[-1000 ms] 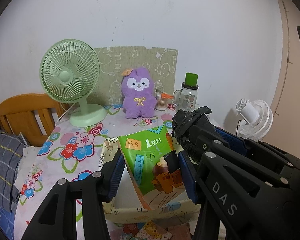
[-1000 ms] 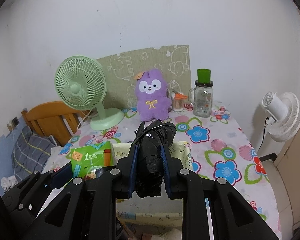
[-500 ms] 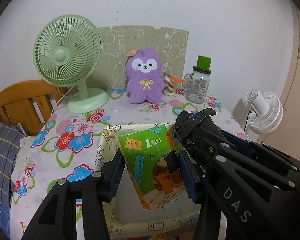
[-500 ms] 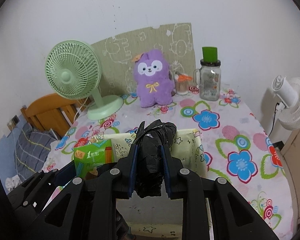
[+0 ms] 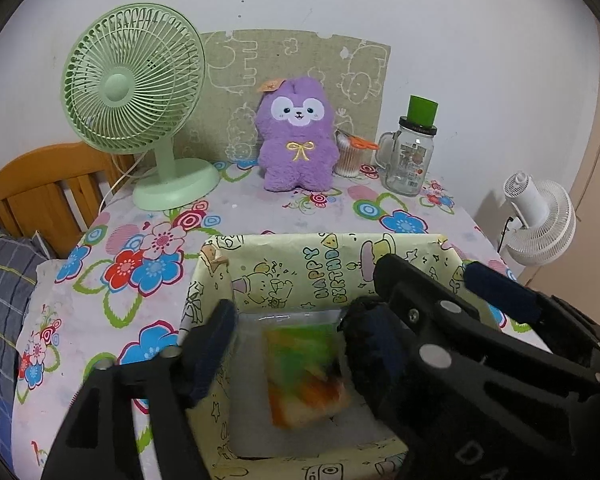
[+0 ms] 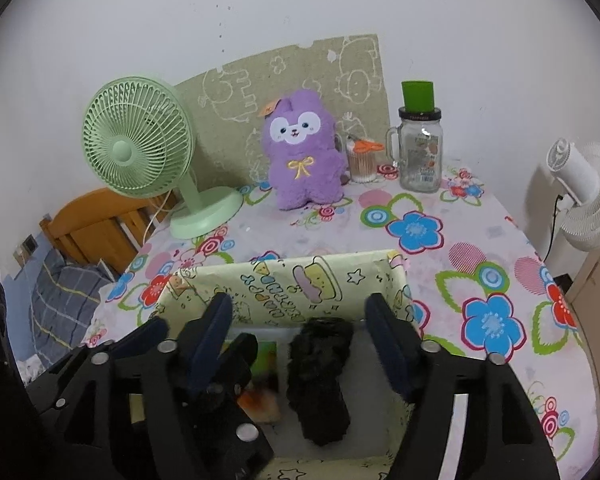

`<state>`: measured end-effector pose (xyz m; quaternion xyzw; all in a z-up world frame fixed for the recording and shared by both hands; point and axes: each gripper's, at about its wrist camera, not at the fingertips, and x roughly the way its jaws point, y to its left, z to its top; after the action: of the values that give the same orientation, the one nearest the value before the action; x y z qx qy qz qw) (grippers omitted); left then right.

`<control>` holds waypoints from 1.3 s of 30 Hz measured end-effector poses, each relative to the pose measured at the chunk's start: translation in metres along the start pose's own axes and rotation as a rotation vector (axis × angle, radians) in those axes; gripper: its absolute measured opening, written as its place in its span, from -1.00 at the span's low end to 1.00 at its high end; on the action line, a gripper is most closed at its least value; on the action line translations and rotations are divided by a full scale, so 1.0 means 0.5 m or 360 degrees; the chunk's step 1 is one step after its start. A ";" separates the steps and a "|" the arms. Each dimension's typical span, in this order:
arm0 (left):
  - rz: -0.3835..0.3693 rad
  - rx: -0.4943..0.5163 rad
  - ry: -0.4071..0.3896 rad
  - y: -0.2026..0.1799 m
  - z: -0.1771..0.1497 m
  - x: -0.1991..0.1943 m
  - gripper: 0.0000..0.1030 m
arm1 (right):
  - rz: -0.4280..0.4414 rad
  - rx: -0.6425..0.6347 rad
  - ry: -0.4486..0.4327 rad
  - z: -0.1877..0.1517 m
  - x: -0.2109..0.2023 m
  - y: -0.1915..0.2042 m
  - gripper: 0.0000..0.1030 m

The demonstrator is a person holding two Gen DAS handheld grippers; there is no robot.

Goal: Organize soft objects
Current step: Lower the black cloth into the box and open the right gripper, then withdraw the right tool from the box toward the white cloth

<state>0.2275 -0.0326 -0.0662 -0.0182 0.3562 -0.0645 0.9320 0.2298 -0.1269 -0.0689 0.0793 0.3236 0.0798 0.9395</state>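
Both the left gripper (image 5: 300,344) and the right gripper (image 6: 304,332) are matte black angular frames with silver screws behind the jaws, dark blue pads lining the fingers (image 6: 214,328), and white lettering moulded on one arm

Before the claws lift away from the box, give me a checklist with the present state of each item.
1. Left claw open, pads clear of the green pack: ok; its jaws have just opened.
2. Right claw open, clear of the black bundle: ok; its jaws have just opened too.
3. Green pack inside the box: ok, though blurred.
4. Black bundle inside the box: ok.
5. Both items settled flat on the bottom: cannot tell.
6. Purple plush toy put away: not ok, it stands on the table.
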 end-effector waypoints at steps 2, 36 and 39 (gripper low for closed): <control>-0.0001 -0.0007 0.0005 0.001 0.001 0.001 0.62 | -0.0009 -0.0005 -0.0002 0.000 0.000 0.000 0.60; 0.0057 0.0022 -0.0181 -0.010 -0.011 -0.145 0.98 | -0.0146 -0.0083 -0.0190 -0.007 -0.157 0.028 0.98; 0.0055 0.0021 -0.0196 -0.009 -0.016 -0.161 0.99 | -0.0147 -0.0089 -0.0205 -0.010 -0.174 0.033 0.98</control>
<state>0.1623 -0.0263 -0.0188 -0.0097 0.2979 -0.0495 0.9533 0.1572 -0.1277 -0.0178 0.0428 0.2635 0.0401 0.9629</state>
